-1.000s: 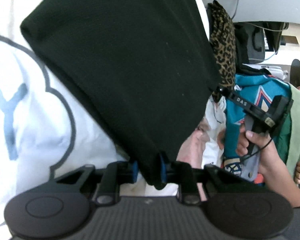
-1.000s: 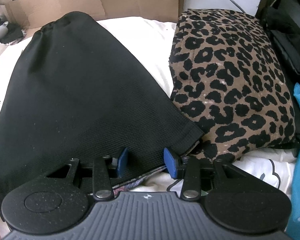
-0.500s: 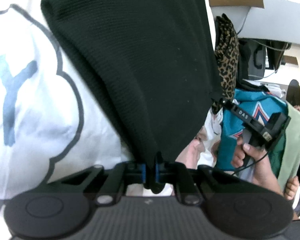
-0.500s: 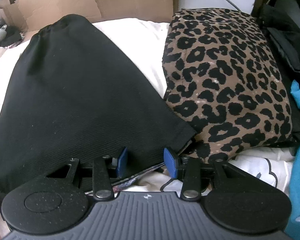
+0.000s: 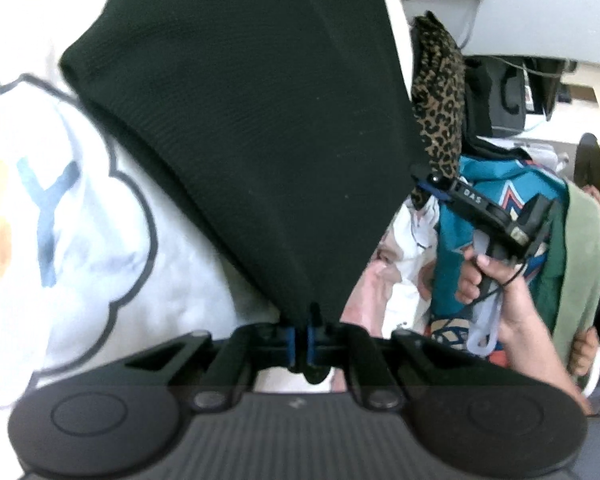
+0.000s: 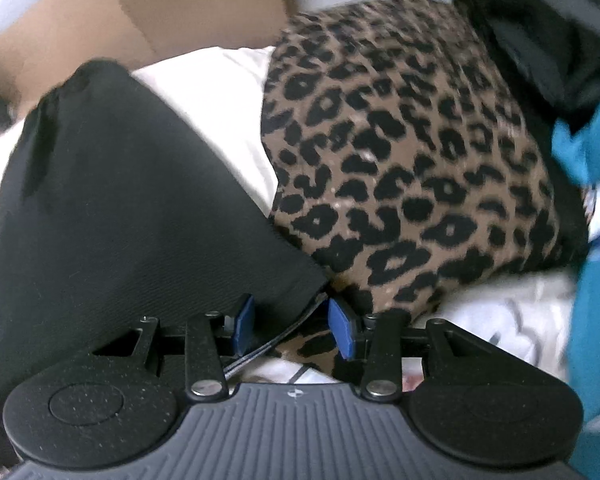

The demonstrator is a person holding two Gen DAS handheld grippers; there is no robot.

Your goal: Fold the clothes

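A black knit garment (image 5: 260,140) lies spread on a white printed cloth (image 5: 60,240). At the bottom of the left wrist view, my left gripper (image 5: 300,340) is shut on its near corner, and the fabric rises in a taut ridge from the pads. In the right wrist view the garment (image 6: 120,220) fills the left side. Its other corner lies between the blue pads (image 6: 342,332) of my right gripper (image 6: 294,328), which stand apart without pressing it. The left wrist view also shows that gripper (image 5: 428,186) at the garment's far corner, held by a hand (image 5: 496,280).
A folded leopard-print garment (image 6: 400,160) lies right beside the black one. A teal jersey (image 5: 496,196) and a green garment (image 5: 584,260) are piled at the right. A cardboard box (image 6: 140,12) stands behind, and a dark bag (image 6: 540,40) sits at the far right.
My left gripper's jaws closed onto the black garment's corner and drew it up slightly. My right gripper slid sideways and rolled, still open, with the other corner now between its pads.
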